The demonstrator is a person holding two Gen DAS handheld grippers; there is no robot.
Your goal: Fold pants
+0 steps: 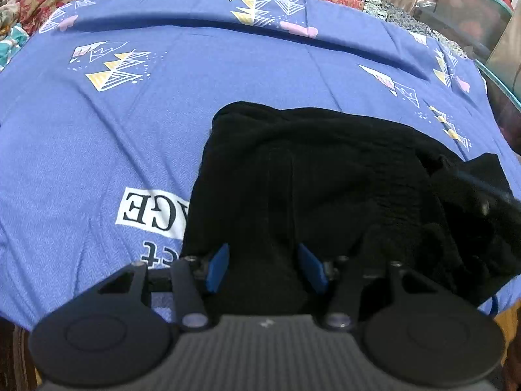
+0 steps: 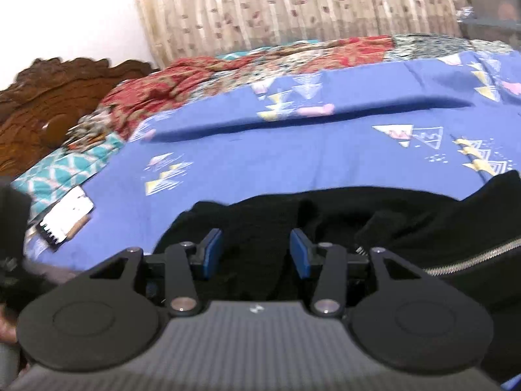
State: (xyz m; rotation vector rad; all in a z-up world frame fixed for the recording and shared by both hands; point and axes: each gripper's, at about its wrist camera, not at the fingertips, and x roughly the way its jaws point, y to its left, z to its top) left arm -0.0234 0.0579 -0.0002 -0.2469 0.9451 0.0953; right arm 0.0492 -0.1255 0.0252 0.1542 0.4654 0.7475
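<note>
The black pants (image 1: 325,176) lie bunched on the blue patterned bedsheet (image 1: 97,137). My left gripper (image 1: 265,267) points down at their near left part. Its blue pads (image 1: 217,268) stand apart with black cloth lying in the gap, and their inner faces show bare. In the right wrist view the pants (image 2: 407,221) spread across the near right, with a metal zipper (image 2: 478,257) showing. My right gripper (image 2: 257,252) hovers at their near edge, its pads (image 2: 299,254) apart and pressing on nothing. The right gripper's dark arm (image 1: 482,192) rests on the pants at the right.
A raised fold (image 1: 202,26) crosses the sheet at the back. Red floral bedding (image 2: 202,78) and a teal patterned cloth (image 2: 68,169) lie at the head end, by a carved wooden headboard (image 2: 42,97). A white comb-like object (image 2: 66,218) sits at the left. A curtain (image 2: 293,3) hangs behind.
</note>
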